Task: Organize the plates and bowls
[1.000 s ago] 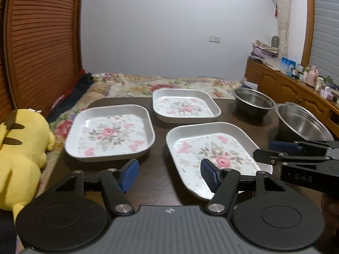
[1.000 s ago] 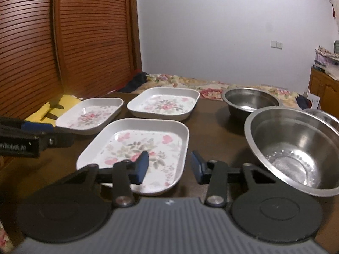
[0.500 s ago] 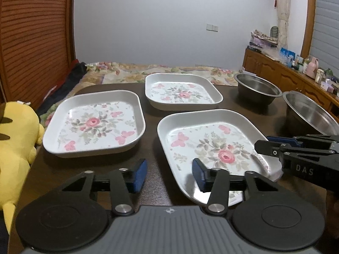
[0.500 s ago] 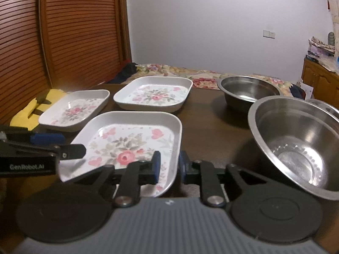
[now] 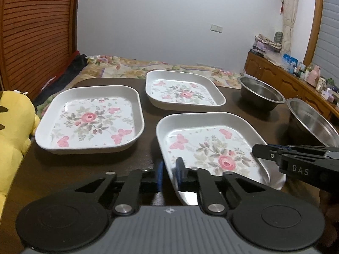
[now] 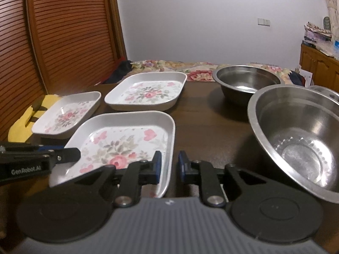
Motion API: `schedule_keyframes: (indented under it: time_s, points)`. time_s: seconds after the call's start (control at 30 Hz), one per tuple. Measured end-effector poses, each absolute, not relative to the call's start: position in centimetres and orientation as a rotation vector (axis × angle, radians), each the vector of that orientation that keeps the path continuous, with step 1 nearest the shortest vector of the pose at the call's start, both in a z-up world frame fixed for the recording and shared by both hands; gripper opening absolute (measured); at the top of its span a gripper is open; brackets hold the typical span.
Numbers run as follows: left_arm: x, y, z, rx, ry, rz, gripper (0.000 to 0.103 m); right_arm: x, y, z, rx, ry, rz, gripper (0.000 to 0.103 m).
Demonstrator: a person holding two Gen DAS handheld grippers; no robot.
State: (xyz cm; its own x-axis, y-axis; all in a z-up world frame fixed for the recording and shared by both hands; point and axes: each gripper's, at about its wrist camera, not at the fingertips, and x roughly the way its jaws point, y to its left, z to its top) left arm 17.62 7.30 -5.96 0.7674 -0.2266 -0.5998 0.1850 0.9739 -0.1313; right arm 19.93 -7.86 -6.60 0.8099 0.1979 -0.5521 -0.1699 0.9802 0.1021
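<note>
Three white square floral plates lie on the dark table. The near plate [image 5: 214,148] [image 6: 125,141] is held at two sides. My left gripper [image 5: 169,174] is shut on its left rim. My right gripper [image 6: 169,166] straddles its right rim, with one pad inside and one outside, a small gap still showing. The left plate [image 5: 91,120] [image 6: 67,114] and the far plate [image 5: 182,92] [image 6: 148,92] lie flat and untouched. Each gripper shows side-on in the other's view: the right one [image 5: 296,160], the left one [image 6: 40,158].
A steel bowl [image 6: 296,135] [image 5: 313,122] stands close at the right, a smaller one [image 6: 245,82] [image 5: 260,93] behind it. A yellow plush toy [image 5: 12,137] lies off the table's left edge. A bed sits beyond the table, a wooden sideboard [image 5: 286,80] at the right.
Both grippers moved in onto the near plate and closed: the left from wide open to shut on its left rim, the right narrowed around its right rim.
</note>
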Motion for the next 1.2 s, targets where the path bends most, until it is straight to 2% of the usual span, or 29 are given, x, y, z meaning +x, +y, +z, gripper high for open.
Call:
schedule_keyframes:
  time_s: [0.23,0.8,1.2]
  points:
    - [17.1,7.6,-5.5,-0.095,0.681,-0.203,0.012,19.4,-8.3,-6.6,0.099,0.601,0.231,0.007]
    - [10.0,8.9,-4.0,-0.097,0.664,-0.276,0.015,13.3,-9.4,-6.1,0.179,0.626,0.344,0.008]
    - [9.5,8.7,-4.9,-0.072,0.687,-0.266,0.015,11.6,-8.8,-6.4,0.196,0.63,0.356,0.01]
